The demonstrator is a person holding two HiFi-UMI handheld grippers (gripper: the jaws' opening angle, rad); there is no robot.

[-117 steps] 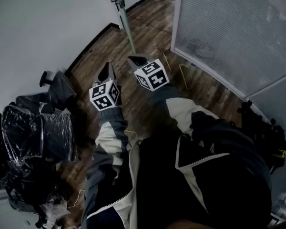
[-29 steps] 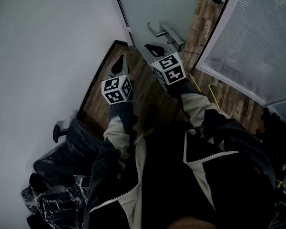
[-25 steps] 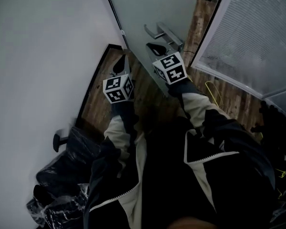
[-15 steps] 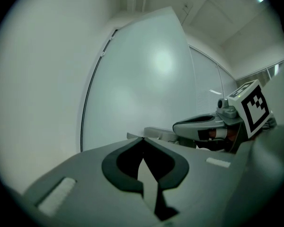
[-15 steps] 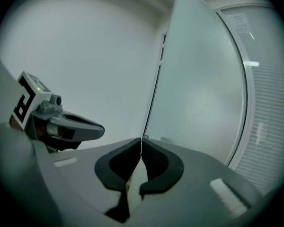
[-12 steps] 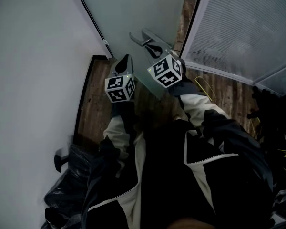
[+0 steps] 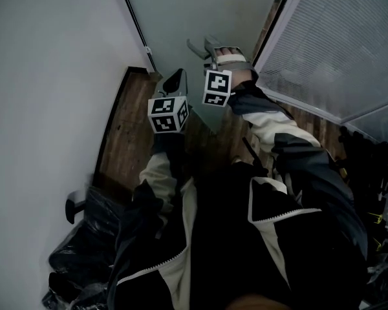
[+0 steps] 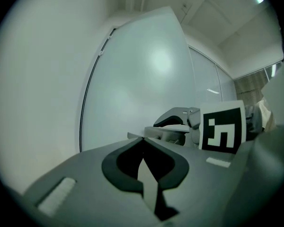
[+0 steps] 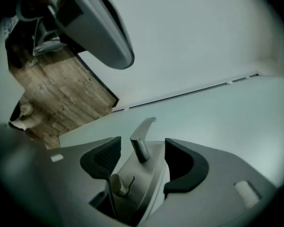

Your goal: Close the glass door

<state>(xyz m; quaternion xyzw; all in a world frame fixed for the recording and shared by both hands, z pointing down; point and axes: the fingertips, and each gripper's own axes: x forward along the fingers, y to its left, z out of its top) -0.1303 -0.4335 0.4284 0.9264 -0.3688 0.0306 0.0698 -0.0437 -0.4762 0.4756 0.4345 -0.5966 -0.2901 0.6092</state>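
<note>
The frosted glass door (image 7: 200, 11) stands ahead, beside the white wall. Its metal lever handle (image 7: 199, 46) sticks out of a steel lock plate (image 9: 144, 183) that also carries a small thumb-turn (image 9: 117, 183). My right gripper (image 7: 213, 51) has rolled onto its side at the handle. Its jaws have just been opening, and the lever (image 9: 141, 143) stands between the pads without touching either. My left gripper (image 7: 176, 77) hangs just left of it, shut with nothing in it (image 8: 143, 141), pointing at the door (image 8: 146, 79).
A white wall (image 7: 45, 76) runs along the left. A panel with blinds (image 7: 336, 37) stands at the right. Wooden floor (image 7: 123, 128) shows below the grippers. Black plastic-wrapped bundles (image 7: 84, 244) lie at the lower left, and dark gear (image 7: 375, 166) at the right.
My right gripper has rolled over and moved forward onto the handle, and its jaws have opened around the lever. The left gripper has hardly moved in the last half second.
</note>
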